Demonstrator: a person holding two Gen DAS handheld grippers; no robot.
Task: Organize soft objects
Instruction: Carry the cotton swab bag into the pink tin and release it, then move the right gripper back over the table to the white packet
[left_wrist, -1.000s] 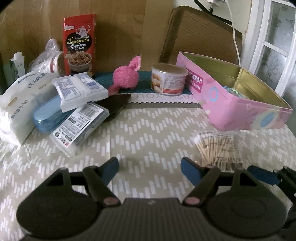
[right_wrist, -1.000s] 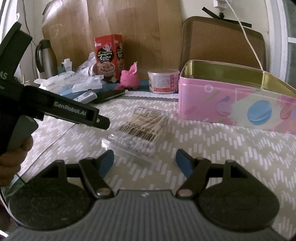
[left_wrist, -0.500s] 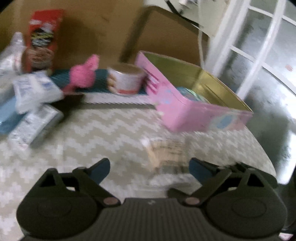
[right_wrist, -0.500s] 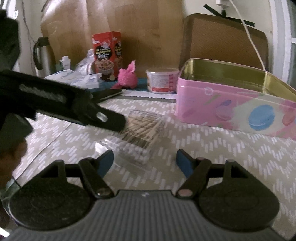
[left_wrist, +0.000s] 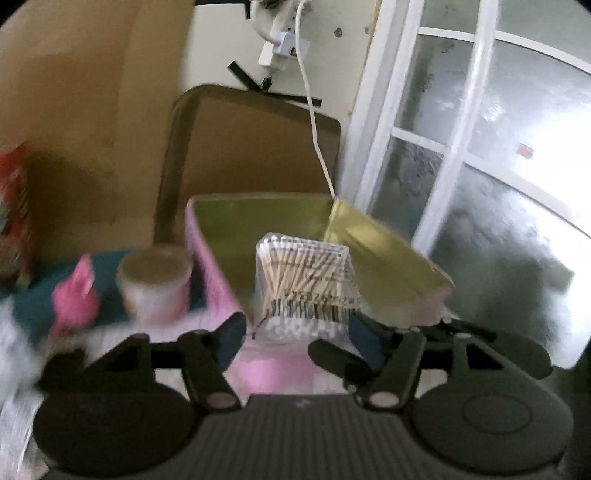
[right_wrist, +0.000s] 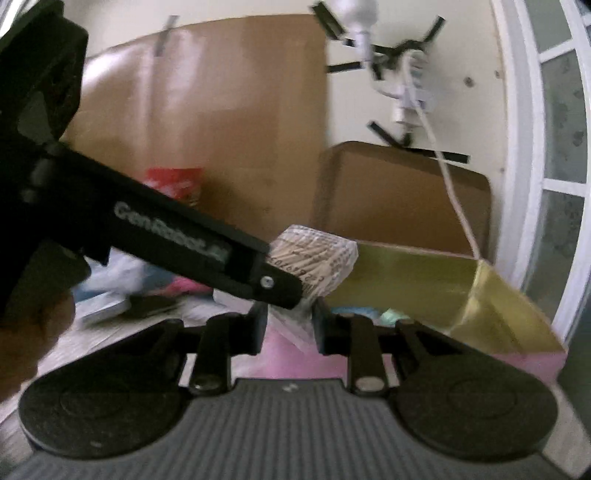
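A clear bag of cotton swabs (left_wrist: 306, 280) is lifted off the table, in front of the open pink tin (left_wrist: 210, 258) with a gold inside. My left gripper (left_wrist: 297, 332) is closed on the bag's lower end. My right gripper (right_wrist: 288, 321) is also closed on the bag (right_wrist: 314, 258), from the other side. The left gripper's black body (right_wrist: 166, 236) crosses the right wrist view. The pink tin (right_wrist: 424, 284) holds pale blue and green items. A pink plush toy (left_wrist: 75, 295) lies at left, blurred.
A round white tub (left_wrist: 155, 288) stands beside the tin. A red carton (left_wrist: 13, 206) and white packets sit at far left. A brown chair back (left_wrist: 251, 155), a white cable (left_wrist: 314, 122) and a window (left_wrist: 480, 166) are behind.
Both grippers have closed on the cotton swab bag and lifted it off the table toward the pink tin. Both views have tilted up and right.
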